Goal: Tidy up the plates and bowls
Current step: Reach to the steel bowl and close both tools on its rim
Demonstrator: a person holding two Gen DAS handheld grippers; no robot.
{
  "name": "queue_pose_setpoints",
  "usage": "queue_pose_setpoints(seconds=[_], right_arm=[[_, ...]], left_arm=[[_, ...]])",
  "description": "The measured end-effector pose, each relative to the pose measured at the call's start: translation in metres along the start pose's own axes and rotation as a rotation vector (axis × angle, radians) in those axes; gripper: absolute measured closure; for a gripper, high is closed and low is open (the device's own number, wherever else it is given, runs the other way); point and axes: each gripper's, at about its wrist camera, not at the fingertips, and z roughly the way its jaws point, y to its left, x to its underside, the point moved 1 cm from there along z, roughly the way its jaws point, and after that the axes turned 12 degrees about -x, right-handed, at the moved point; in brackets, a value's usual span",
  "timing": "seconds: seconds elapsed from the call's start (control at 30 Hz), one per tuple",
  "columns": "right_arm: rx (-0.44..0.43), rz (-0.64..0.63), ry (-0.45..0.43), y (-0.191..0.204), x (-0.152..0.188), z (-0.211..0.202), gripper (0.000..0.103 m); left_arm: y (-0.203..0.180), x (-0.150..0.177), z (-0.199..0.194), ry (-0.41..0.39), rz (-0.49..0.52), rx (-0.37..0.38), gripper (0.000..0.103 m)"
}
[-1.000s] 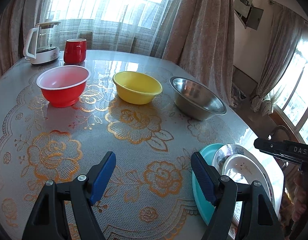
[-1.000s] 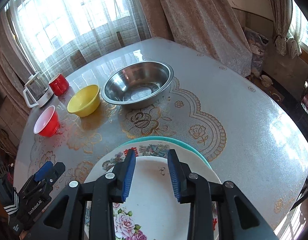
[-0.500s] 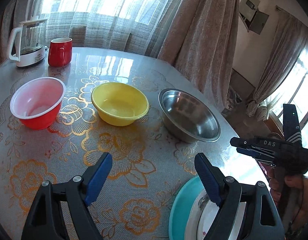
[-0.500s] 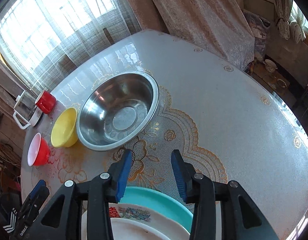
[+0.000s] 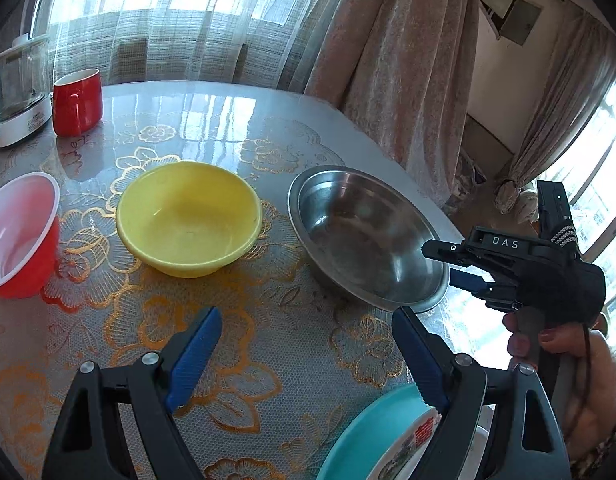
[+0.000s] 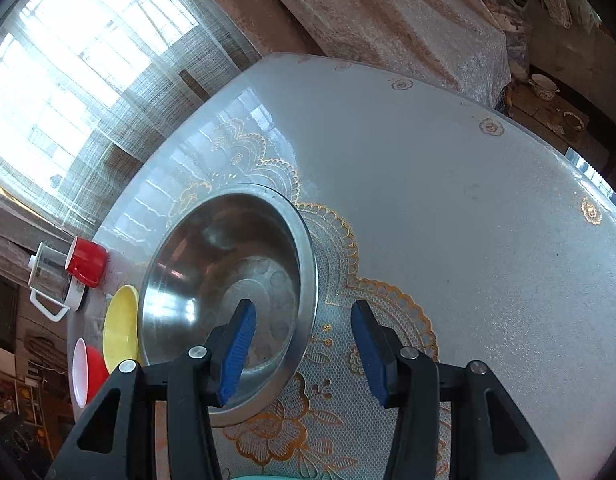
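A round table (image 5: 268,128) with a gold-flowered lace cover fills both views. A second ago the right tongs (image 6: 304,344) hung over the stacked plates; now they straddle the near rim of the steel bowl (image 6: 212,280), one blue pad inside it, one outside, jaws opening and not pressing on it. The left tongs (image 5: 304,356) have drifted closer to the steel bowl, which looks larger than before; their jaws stand wide apart with only tablecloth between them.

Left of the steel bowl sits the yellow bowl (image 5: 188,216), then the red bowl (image 5: 20,236), cut off by the picture's edge. Beyond the yellow bowl stand a red mug (image 5: 78,102) and a glass kettle (image 5: 16,92), also partly cut off. Nearer than the steel bowl, the plates (image 5: 388,440) show only a teal rim and a flowered edge, the rest hidden behind the left tongs.

The right tongs carry the letters "DAS". Red characters on the flowered plate are too cropped to read.
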Motion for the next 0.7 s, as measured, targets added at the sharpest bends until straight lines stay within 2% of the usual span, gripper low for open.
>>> queue_pose_setpoints(seconds=[0.03,0.07,0.1,0.13,0.17,0.27,0.47,0.63,0.7], right_arm=[[-0.006,0.012,0.002,-0.002,-0.001,0.003,0.053],[-0.013,0.02,0.006,-0.004,-0.001,0.006,0.057],[-0.02,0.021,0.012,-0.005,0.0,0.008,0.063],[-0.018,0.016,0.024,-0.006,0.0,0.011,0.077],[-0.015,0.011,0.035,-0.007,0.002,0.013,0.08],[-0.046,0.014,0.039,-0.009,0.004,0.011,0.083],[-0.026,-0.03,0.073,-0.007,0.018,-0.001,0.083],[-0.045,-0.028,0.067,-0.008,0.022,-0.013,0.083],[-0.05,-0.026,0.051,-0.01,0.019,-0.015,0.079]], left_arm=[[-0.001,0.0,0.002,0.003,0.001,0.001,0.016],[-0.002,-0.001,0.004,0.006,0.002,0.0,0.016],[-0.003,-0.001,0.005,0.007,0.003,0.003,0.016],[-0.005,-0.002,0.007,0.009,0.006,0.009,0.016],[-0.006,-0.004,0.009,0.013,0.009,0.014,0.017],[-0.008,-0.01,0.015,0.028,-0.004,0.027,0.018],[-0.019,-0.022,0.029,0.056,0.001,0.041,0.019],[-0.034,-0.031,0.044,0.095,0.03,0.064,0.025],[-0.04,-0.035,0.048,0.099,0.044,0.054,0.031]])
